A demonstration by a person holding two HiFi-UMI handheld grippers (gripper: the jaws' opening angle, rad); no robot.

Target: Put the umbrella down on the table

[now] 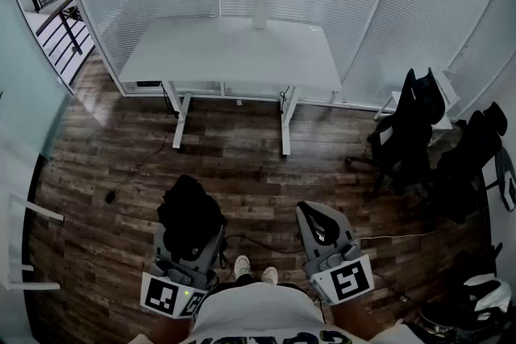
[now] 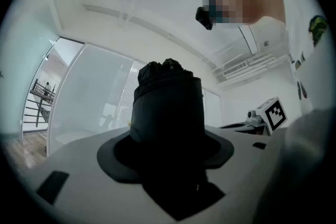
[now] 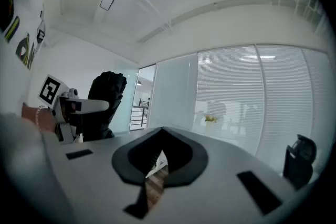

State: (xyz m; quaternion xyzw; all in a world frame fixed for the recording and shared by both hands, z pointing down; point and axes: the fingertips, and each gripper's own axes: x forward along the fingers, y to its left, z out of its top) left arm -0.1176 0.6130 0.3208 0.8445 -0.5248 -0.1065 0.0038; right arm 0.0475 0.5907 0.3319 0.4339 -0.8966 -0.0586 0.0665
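The folded black fabric umbrella [image 1: 191, 209], clamped in the left gripper's [image 1: 192, 233] jaws well short of the white rectangular bench [image 1: 226, 52], could drop to the floor if that hold loosens early, since the right gripper's [image 1: 313, 215] jaws are closed and empty.

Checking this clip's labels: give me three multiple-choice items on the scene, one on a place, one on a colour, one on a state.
1. Where is the flower vase? A on the floor B on the white table C on a chair
2. The umbrella is: A black B red C white
3. The left tool: A empty B grips the umbrella C lies on the table
Key: B, it stands at the table's far edge; A, dark all over; B, the umbrella sits between its jaws, off the table.
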